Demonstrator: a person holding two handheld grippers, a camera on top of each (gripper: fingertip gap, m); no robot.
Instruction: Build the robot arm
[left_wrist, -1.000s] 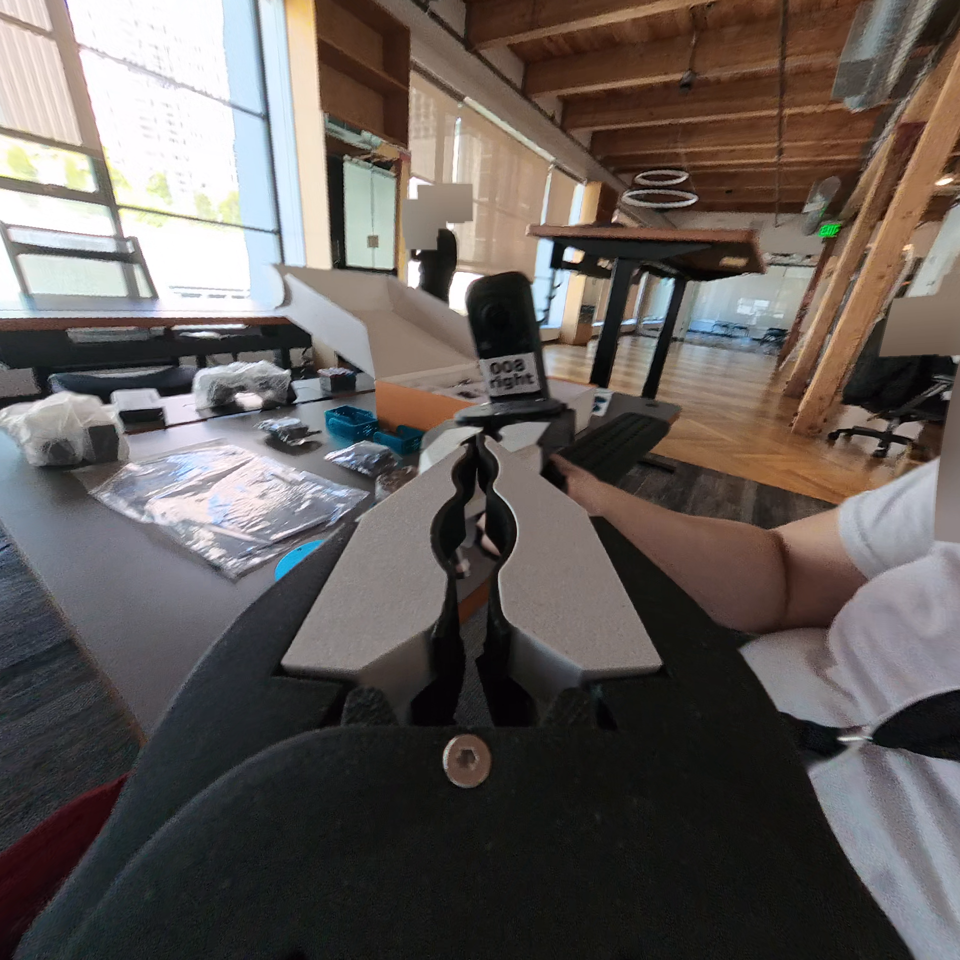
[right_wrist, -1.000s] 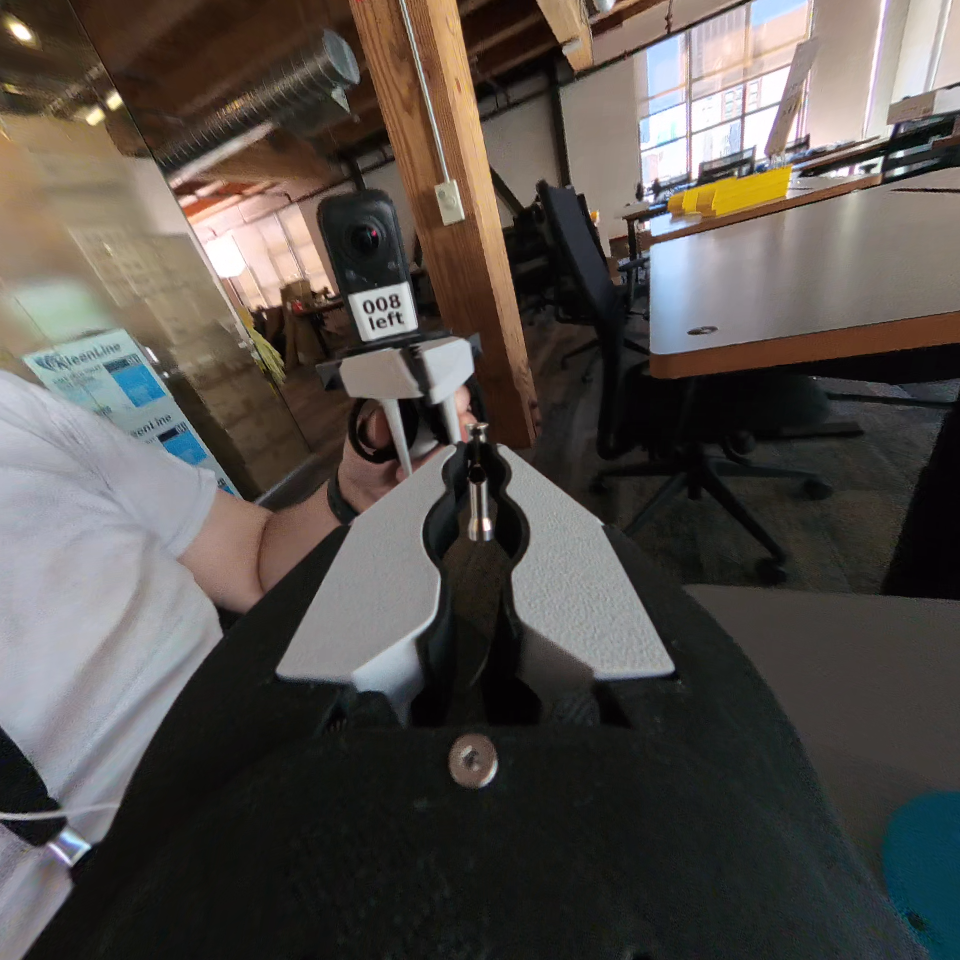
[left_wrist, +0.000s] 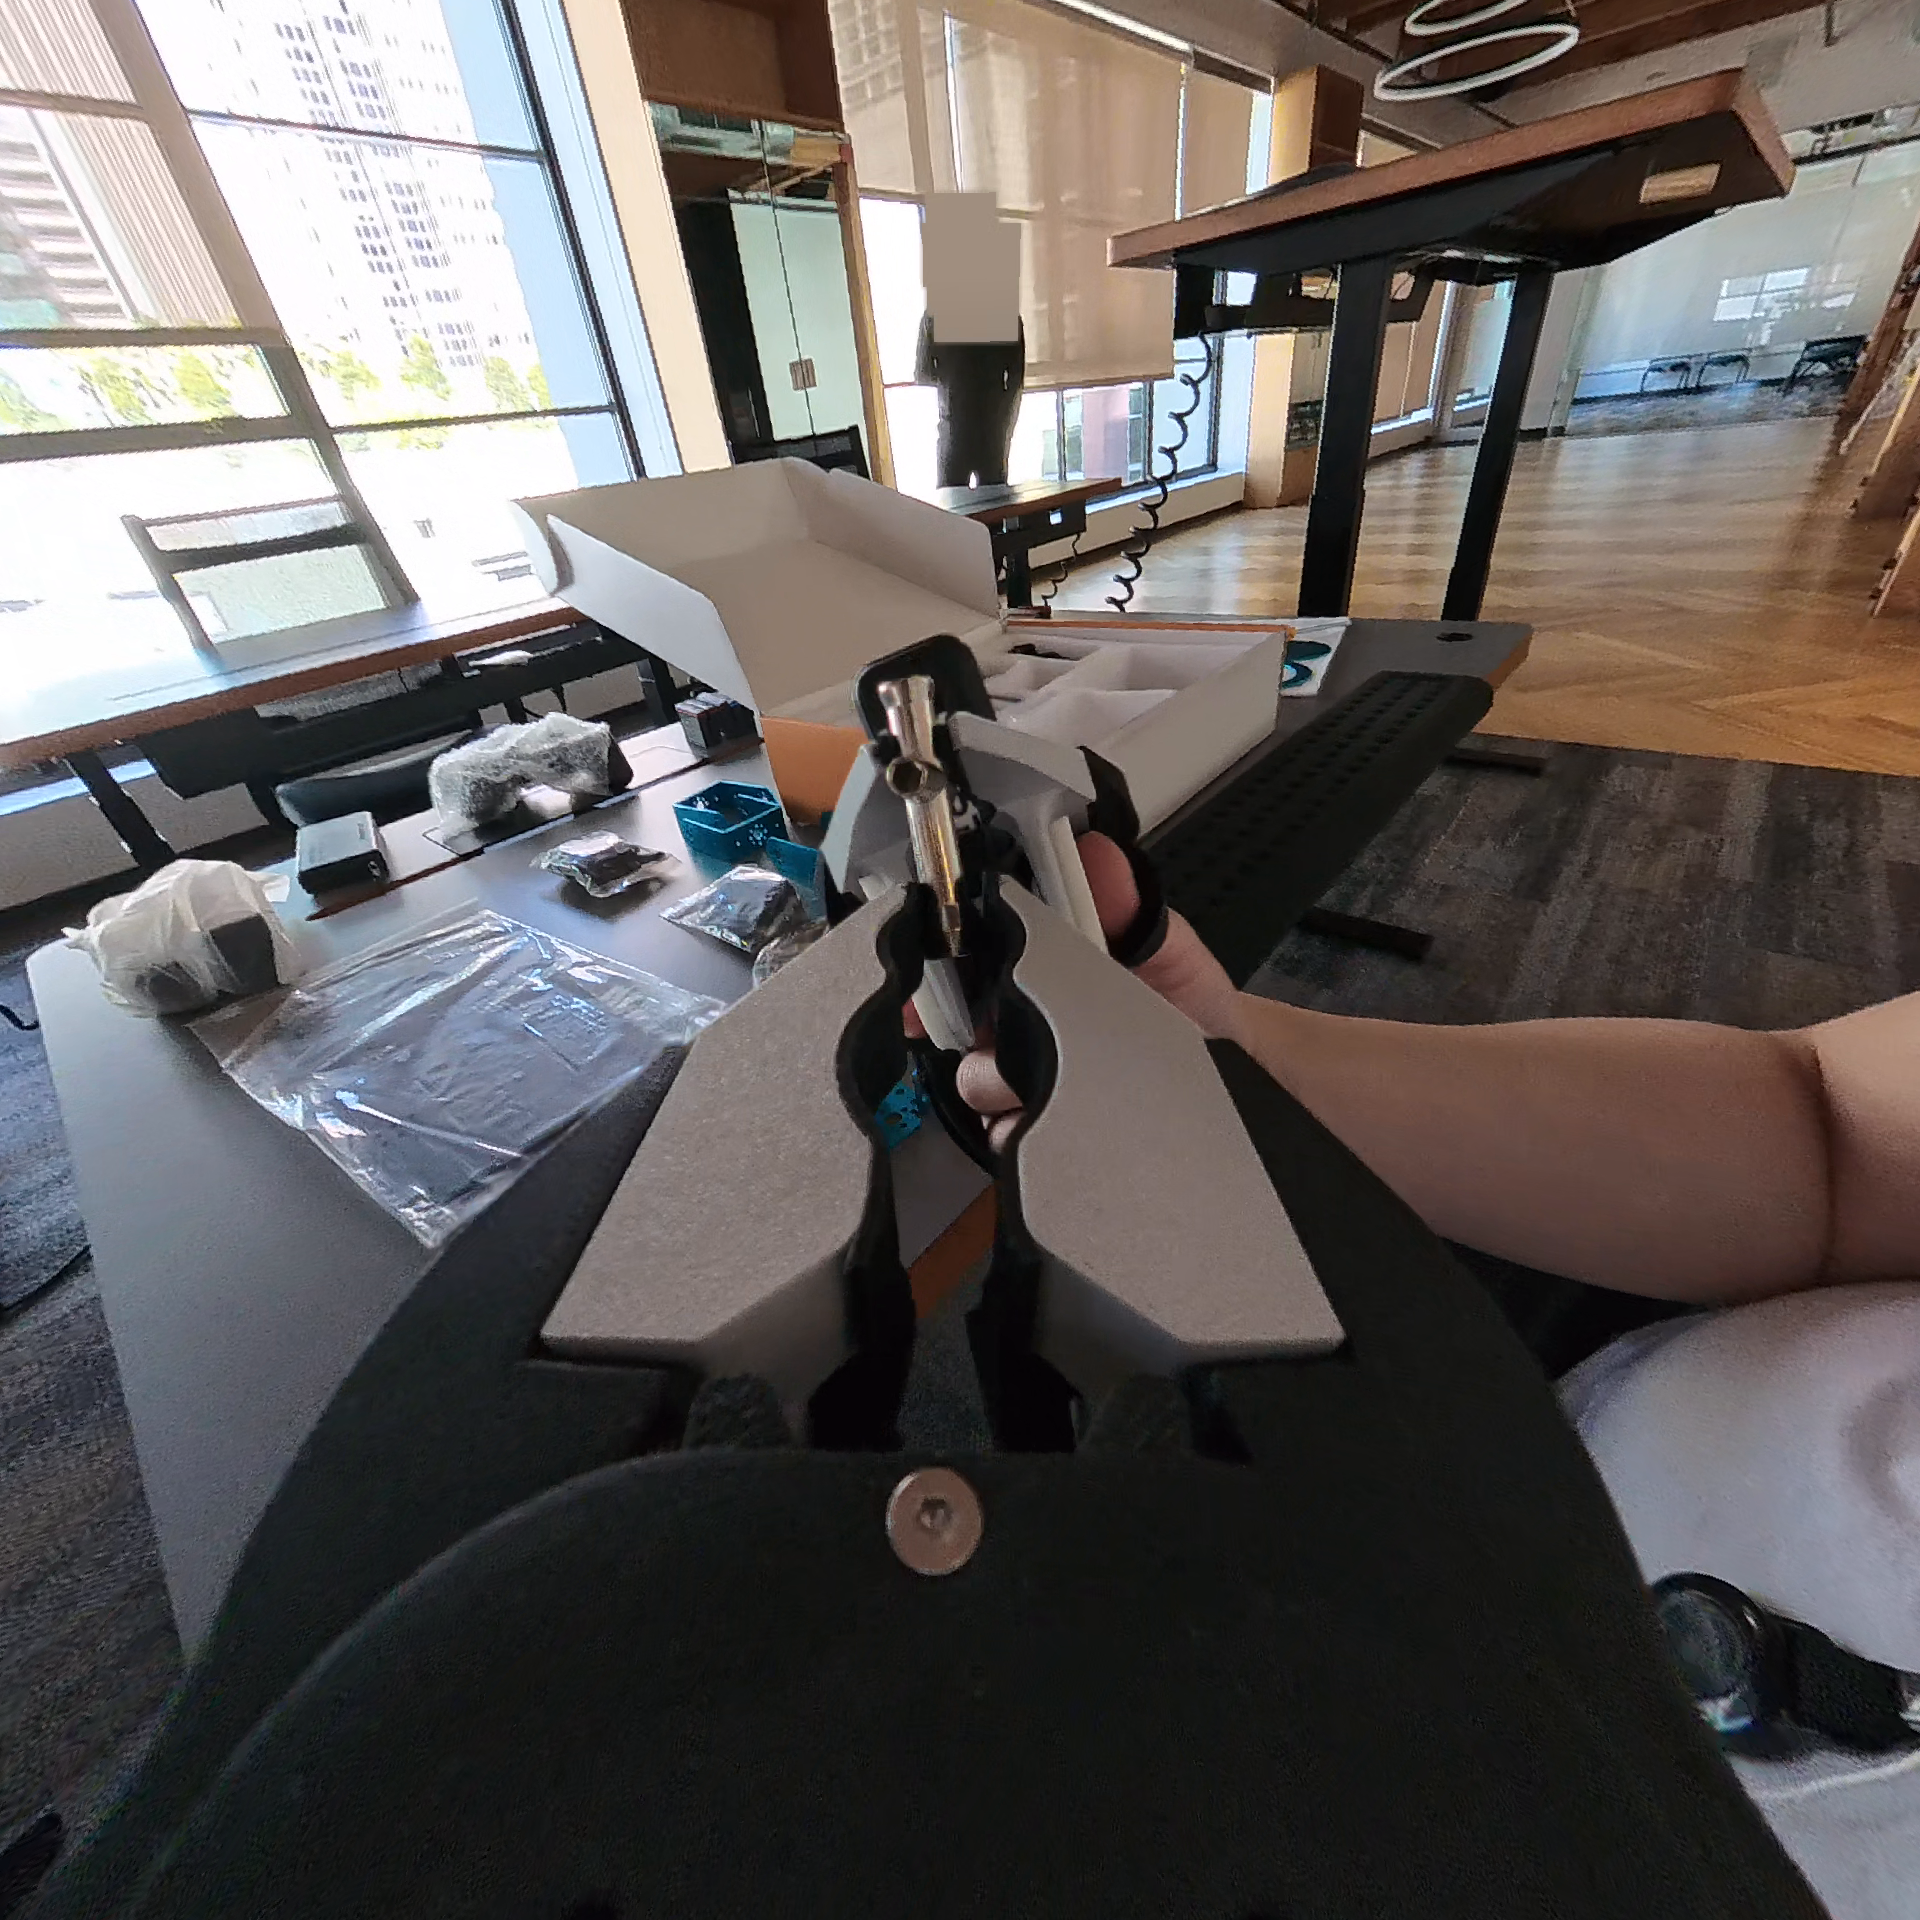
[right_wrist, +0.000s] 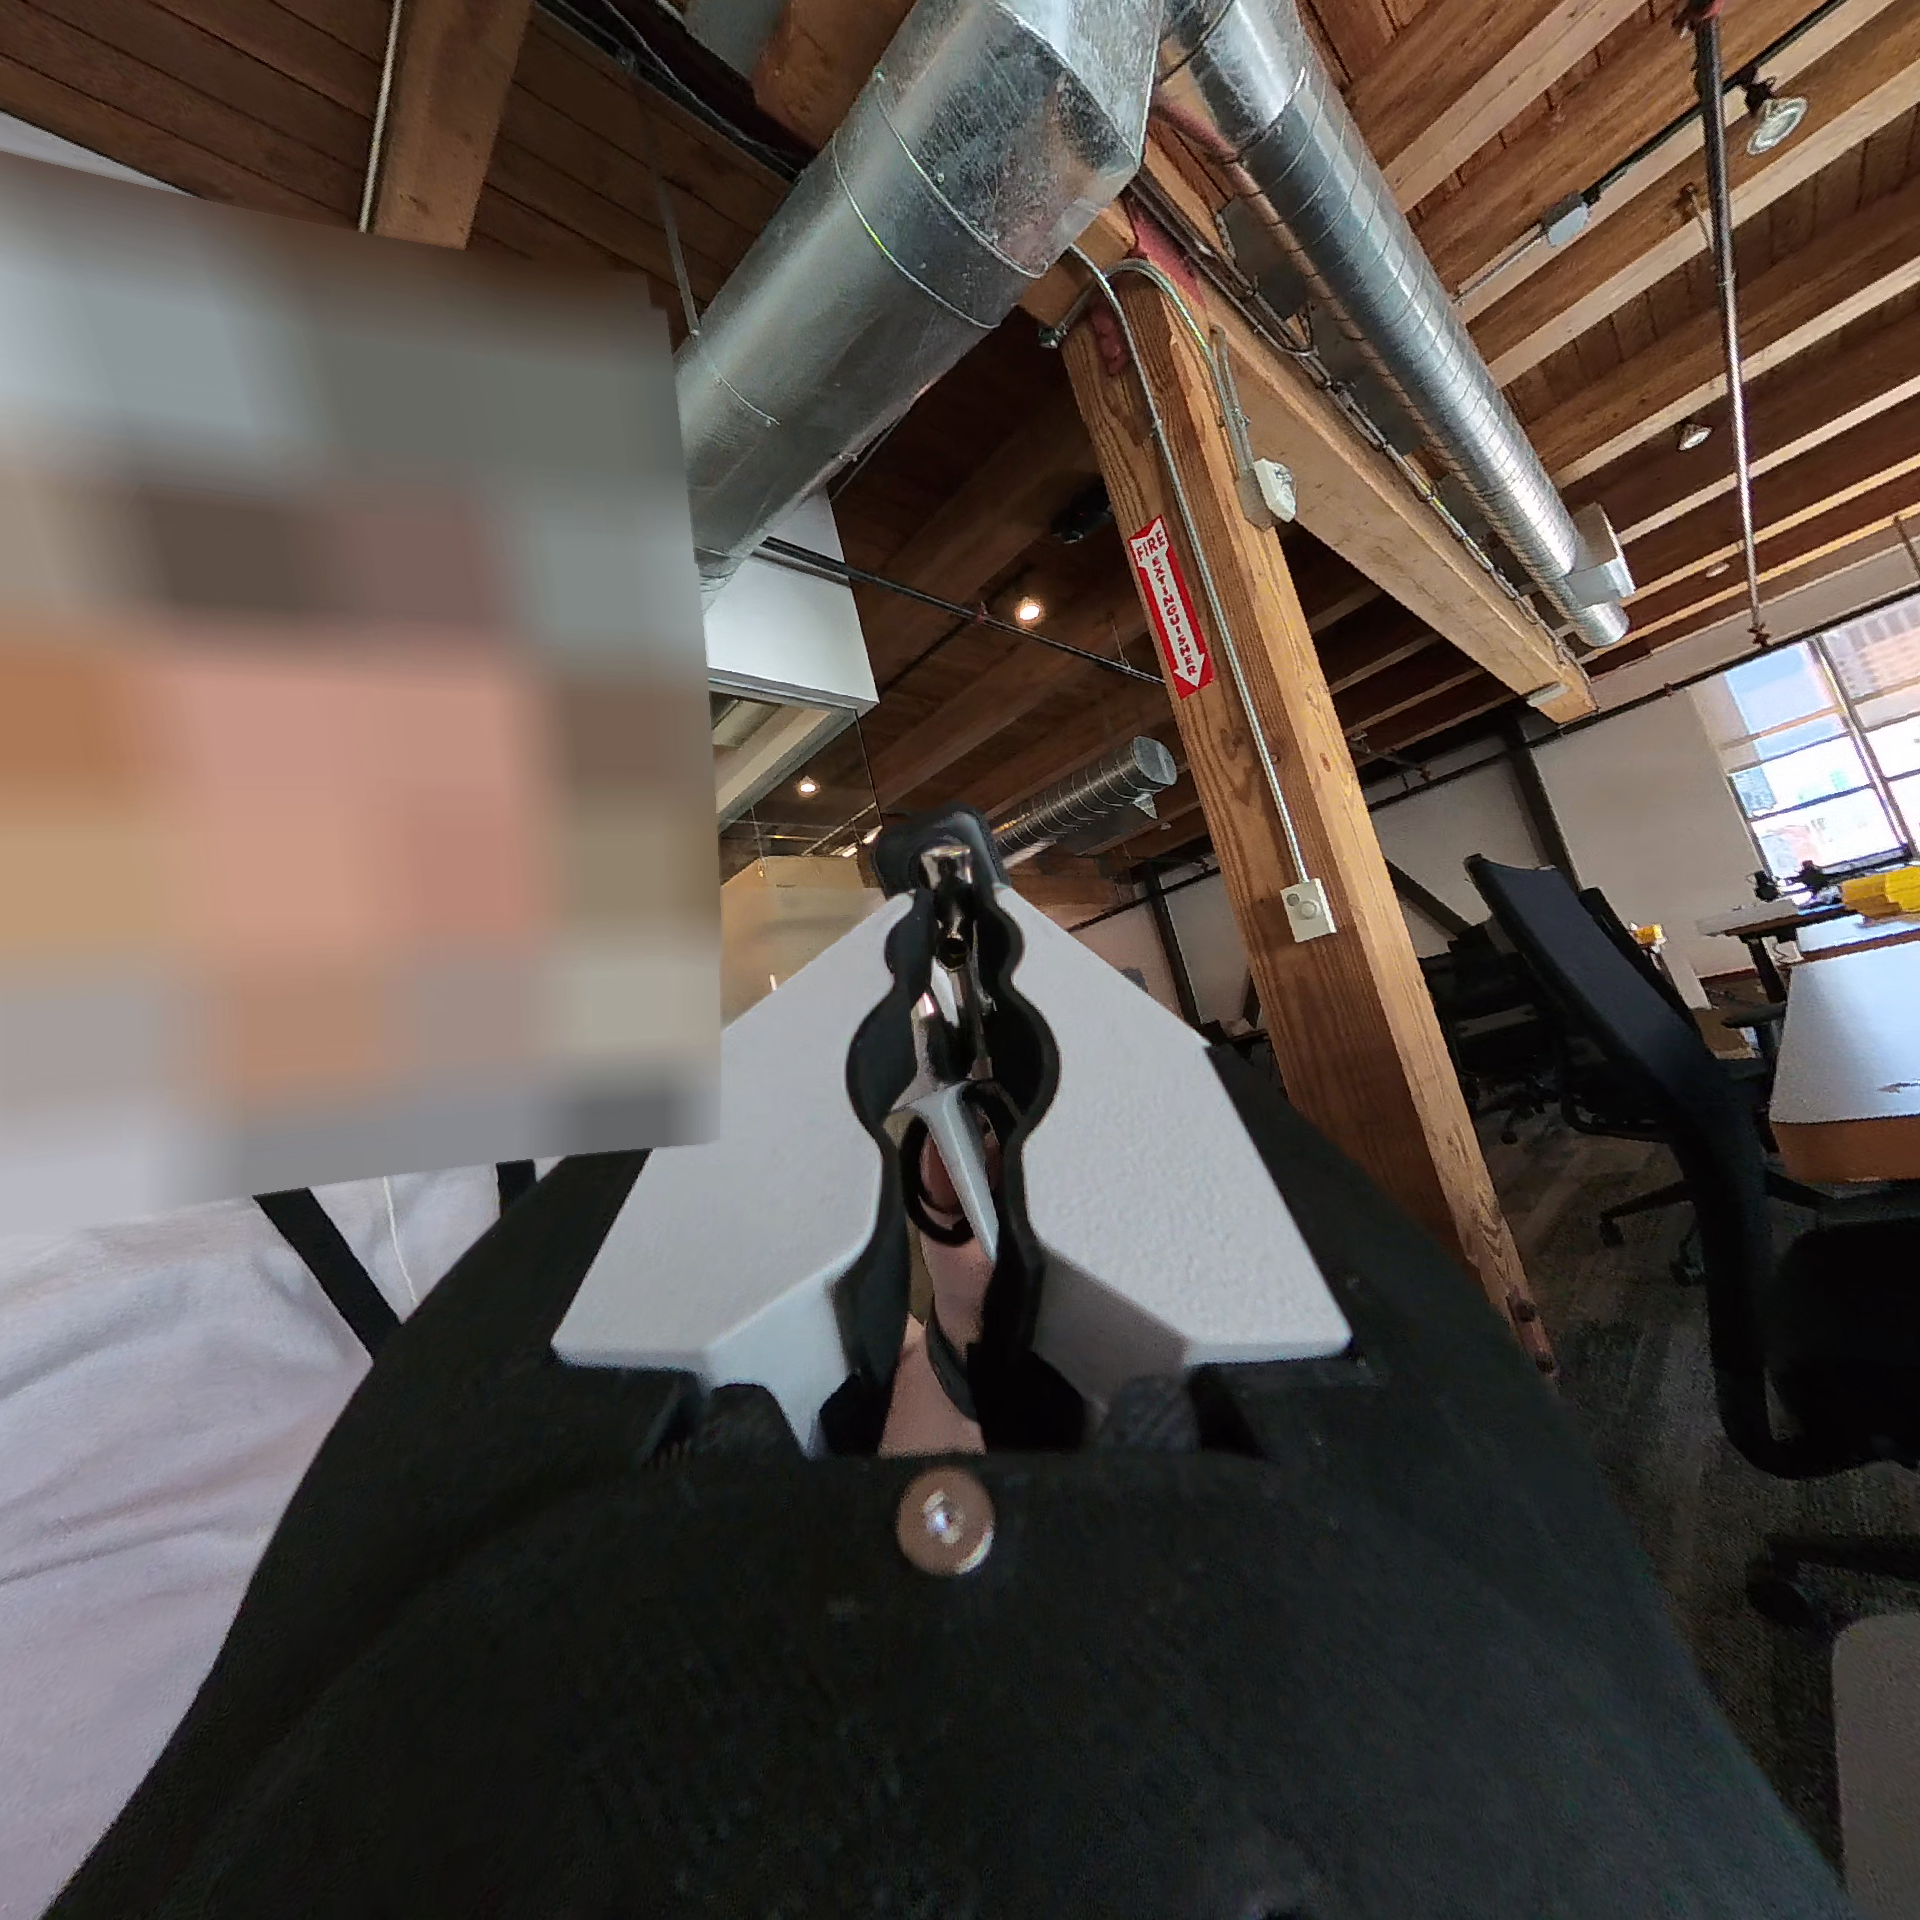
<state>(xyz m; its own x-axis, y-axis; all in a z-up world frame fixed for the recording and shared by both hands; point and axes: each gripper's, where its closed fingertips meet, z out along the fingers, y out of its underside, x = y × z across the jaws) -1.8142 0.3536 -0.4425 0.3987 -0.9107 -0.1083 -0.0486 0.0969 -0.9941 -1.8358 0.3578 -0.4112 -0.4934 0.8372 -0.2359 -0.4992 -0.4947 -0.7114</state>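
Both grippers meet in mid-air over the desk (left_wrist: 260, 1226): left gripper (left_wrist: 951, 935) nearly closed, tips at the metal tool (left_wrist: 928, 821); right gripper (right_wrist: 954, 914) clamped on that tool, box (left_wrist: 1039, 686) open beyond

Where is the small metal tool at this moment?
The metal tool is pinched at the tip of the left gripper in the left wrist view, in front of the right gripper and the open white box.

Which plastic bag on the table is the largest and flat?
The clear bag at the front, with dark contents; the others are smaller or bulging.
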